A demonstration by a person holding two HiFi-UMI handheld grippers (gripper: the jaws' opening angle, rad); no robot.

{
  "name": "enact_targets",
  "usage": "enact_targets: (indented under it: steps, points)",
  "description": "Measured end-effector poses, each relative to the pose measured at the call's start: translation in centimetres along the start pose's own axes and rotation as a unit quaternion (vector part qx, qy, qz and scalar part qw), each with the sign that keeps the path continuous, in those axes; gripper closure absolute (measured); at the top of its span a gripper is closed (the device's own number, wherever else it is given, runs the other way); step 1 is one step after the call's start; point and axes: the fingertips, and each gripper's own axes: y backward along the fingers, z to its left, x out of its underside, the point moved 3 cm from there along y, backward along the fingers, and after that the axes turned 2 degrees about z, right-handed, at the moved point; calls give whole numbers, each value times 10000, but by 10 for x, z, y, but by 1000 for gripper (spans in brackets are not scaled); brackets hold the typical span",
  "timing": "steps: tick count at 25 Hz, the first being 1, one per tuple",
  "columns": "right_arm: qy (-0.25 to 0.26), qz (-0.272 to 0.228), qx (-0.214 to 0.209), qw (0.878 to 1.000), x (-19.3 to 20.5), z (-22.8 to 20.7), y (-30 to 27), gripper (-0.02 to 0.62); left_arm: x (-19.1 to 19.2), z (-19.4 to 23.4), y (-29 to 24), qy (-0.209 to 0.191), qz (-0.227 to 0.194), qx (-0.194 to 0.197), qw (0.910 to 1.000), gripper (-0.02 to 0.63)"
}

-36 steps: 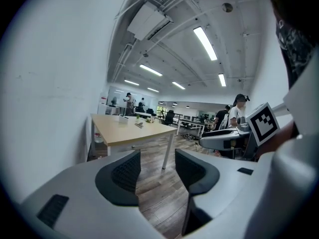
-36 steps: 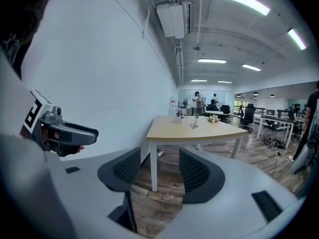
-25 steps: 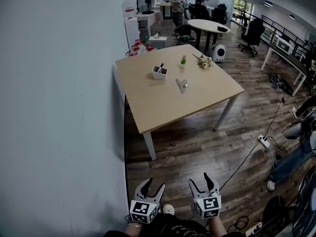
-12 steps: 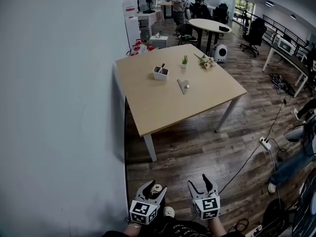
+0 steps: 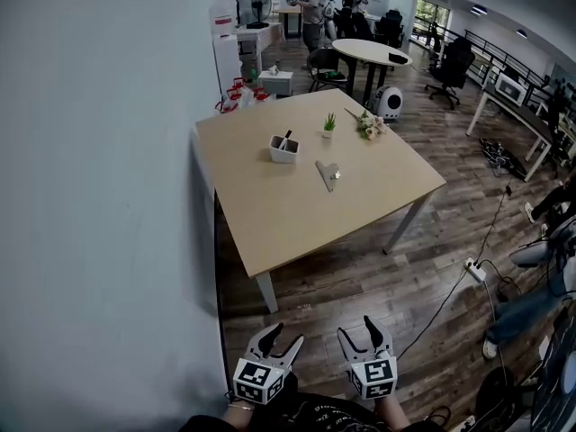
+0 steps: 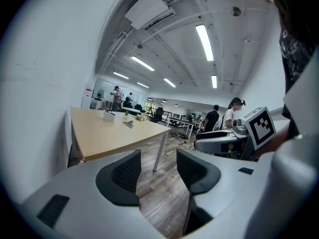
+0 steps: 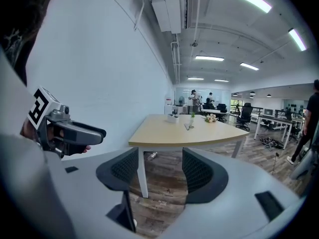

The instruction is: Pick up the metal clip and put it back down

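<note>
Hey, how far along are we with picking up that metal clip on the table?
Nothing is done: the metal clip lies on the table. Nothing is in hand; the left gripper and right gripper are open, empty, short of the table. Left: approach, grasp, lift, set down.

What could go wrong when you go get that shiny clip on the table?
The metal clip lies low on the table, so the left gripper or right gripper, both open and empty, might slide off it or just push it along. The white container and small plant stand close by and could get bumped. A cable runs across the floor on the right, so a foot might catch it.
</note>
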Motion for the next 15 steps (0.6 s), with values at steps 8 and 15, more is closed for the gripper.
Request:
enact_targets:
  steps: [8,15]
  points:
    - [8,86,109,9999,-28,2,-59,317,-30,68,-28,-26,-89,-83,9999,379]
    - [-51,-22,348,9994,-50,9,-93,318,-38,104,-47,-25,7,98,9999,379]
